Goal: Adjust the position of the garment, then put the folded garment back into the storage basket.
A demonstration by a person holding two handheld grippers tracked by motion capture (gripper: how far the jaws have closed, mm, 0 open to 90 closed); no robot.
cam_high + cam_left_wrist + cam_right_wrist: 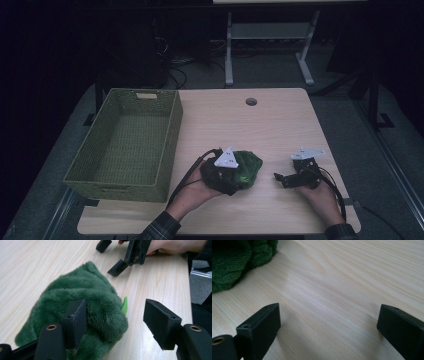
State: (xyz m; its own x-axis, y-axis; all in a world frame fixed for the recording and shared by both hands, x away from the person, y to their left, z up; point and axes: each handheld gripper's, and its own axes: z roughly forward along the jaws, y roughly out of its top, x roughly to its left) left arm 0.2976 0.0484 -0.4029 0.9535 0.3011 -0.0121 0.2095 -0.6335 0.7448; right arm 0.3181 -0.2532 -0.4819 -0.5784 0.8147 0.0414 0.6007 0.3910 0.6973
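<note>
A dark green plush toy [248, 167] lies on the light wooden table [260, 125], near the front middle. My left gripper [226, 174] is at the toy's left side. In the left gripper view the toy [82, 297] lies partly between the wide jaws of the left gripper [116, 315]. One jaw rests against the fur and the other stands clear over bare wood. My right gripper [284, 179] is low over the table just right of the toy, open with nothing in it. In its own view the right gripper [328, 325] frames bare wood, with the toy [234, 260] at the upper left.
A green woven basket [125, 140] stands on the table's left side, with nothing in it. A round cable hole [251, 102] sits near the far edge. The right gripper [111, 256] is seen beyond the toy in the left gripper view. Desk legs and cables lie on the floor behind.
</note>
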